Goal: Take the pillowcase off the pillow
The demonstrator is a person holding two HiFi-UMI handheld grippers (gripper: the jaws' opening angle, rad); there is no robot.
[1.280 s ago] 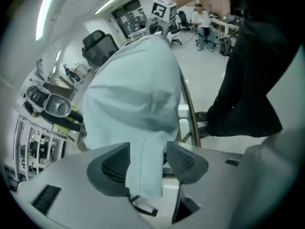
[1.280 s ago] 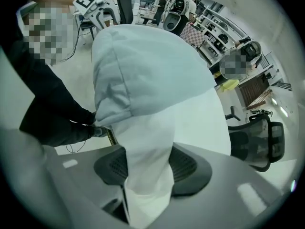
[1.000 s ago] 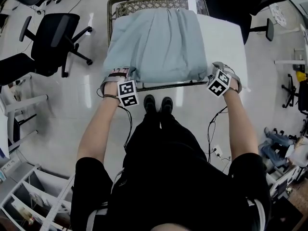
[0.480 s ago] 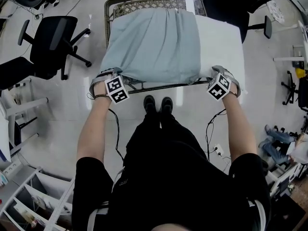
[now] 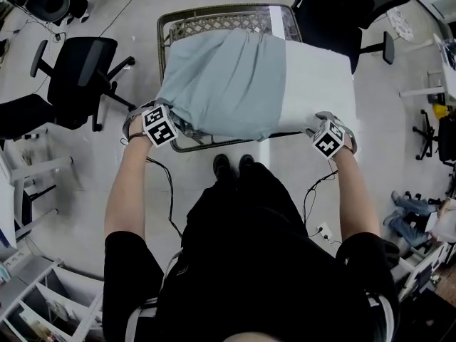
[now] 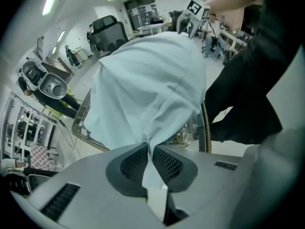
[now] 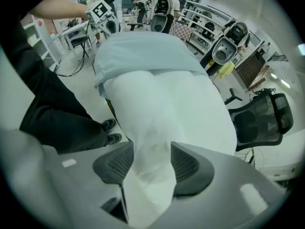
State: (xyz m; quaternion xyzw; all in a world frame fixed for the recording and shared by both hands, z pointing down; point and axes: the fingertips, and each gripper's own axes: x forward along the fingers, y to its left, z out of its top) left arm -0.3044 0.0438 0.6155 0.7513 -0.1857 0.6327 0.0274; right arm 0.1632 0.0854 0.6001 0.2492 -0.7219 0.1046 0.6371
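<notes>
Now we have the left gripper (image 6: 151, 149) pinching a fold of the pale blue-green pillowcase (image 5: 221, 77) at its near left corner. Its jaws have just clamped nearly together and then eased a trifle, and the cloth is squeezed thin between the pads. Our right gripper (image 7: 152, 151) stands about half open, its jaws having just widened a little, and its pads press on a bunched corner of the white pillow (image 5: 317, 84). That pillow lies across a woven-top table (image 5: 214, 21) with a metal rim, directly in front of us. Its right part is bare. The pillowcase covers the left and middle parts and is drawn aslant toward the left gripper, hanging past the table's near left edge. A black office chair (image 5: 78, 66) stands on the floor to the left, apart from the table.
</notes>
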